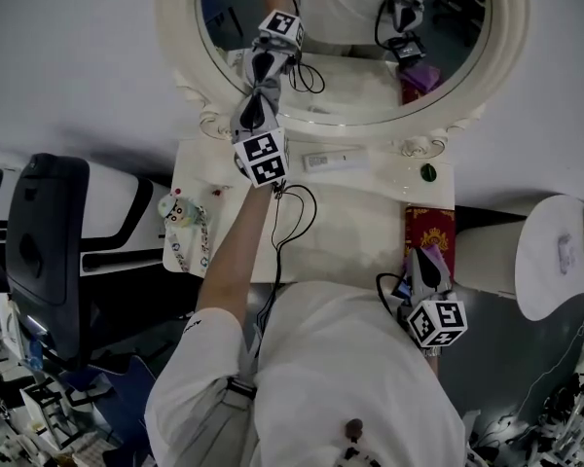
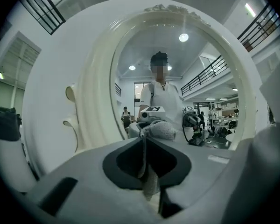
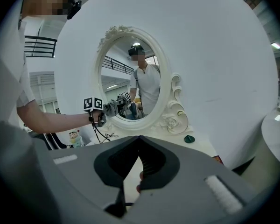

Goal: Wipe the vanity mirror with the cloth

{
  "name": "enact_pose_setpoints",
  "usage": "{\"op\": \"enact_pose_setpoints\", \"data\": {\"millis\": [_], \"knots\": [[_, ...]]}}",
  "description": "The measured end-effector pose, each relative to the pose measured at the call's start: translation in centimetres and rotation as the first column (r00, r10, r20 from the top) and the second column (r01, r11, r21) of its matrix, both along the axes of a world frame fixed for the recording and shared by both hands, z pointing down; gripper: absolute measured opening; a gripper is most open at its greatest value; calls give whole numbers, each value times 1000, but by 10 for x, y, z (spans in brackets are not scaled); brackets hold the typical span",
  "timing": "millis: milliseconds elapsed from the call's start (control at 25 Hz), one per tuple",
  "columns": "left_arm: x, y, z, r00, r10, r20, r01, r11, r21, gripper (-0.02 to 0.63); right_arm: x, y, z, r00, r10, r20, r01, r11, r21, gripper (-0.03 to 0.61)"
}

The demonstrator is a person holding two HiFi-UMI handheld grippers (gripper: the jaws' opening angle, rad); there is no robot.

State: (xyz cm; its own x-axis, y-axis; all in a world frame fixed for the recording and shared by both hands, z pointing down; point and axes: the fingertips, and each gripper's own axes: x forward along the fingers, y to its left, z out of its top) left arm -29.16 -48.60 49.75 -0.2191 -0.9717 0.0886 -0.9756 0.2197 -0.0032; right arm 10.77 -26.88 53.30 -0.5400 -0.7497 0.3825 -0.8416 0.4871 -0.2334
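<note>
The oval vanity mirror (image 1: pixel 370 115) in its cream carved frame stands at the back of the white vanity top (image 1: pixel 370 222). My left gripper (image 1: pixel 257 84) reaches up to the lower left of the glass and is shut on a bunched grey cloth (image 1: pixel 250 105). In the left gripper view the cloth (image 2: pixel 159 129) bulges from the closed jaws of the left gripper (image 2: pixel 145 139), right at the mirror glass (image 2: pixel 177 73). My right gripper (image 1: pixel 420 258) hangs low by the person's body with its jaws shut and nothing in them, and the right gripper view (image 3: pixel 139 138) shows the same.
A small cartoon figurine (image 1: pixel 180 209) stands at the vanity's left edge. A white flat device (image 1: pixel 336 161) and a green knob (image 1: pixel 428 172) lie below the frame. A red patterned item (image 1: pixel 430 232) sits at the right. A black chair (image 1: pixel 39 241) is left, a round white table (image 1: pixel 560 256) right.
</note>
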Motion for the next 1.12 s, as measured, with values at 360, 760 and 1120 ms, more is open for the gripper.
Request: {"op": "enact_pose_setpoints", "data": {"millis": [360, 760, 1120], "knots": [[5, 6, 4, 997, -51, -52, 52, 998, 20, 21, 7, 1, 0, 1000, 6, -4, -6, 1000, 9, 8], [152, -7, -2, 973, 227, -42, -221, 969, 114, 21, 60, 4, 5, 998, 60, -17, -60, 998, 1, 8], [267, -42, 14, 927, 375, -24, -371, 922, 112, 21, 126, 12, 12, 978, 203, -38, -203, 979, -2, 8]]}}
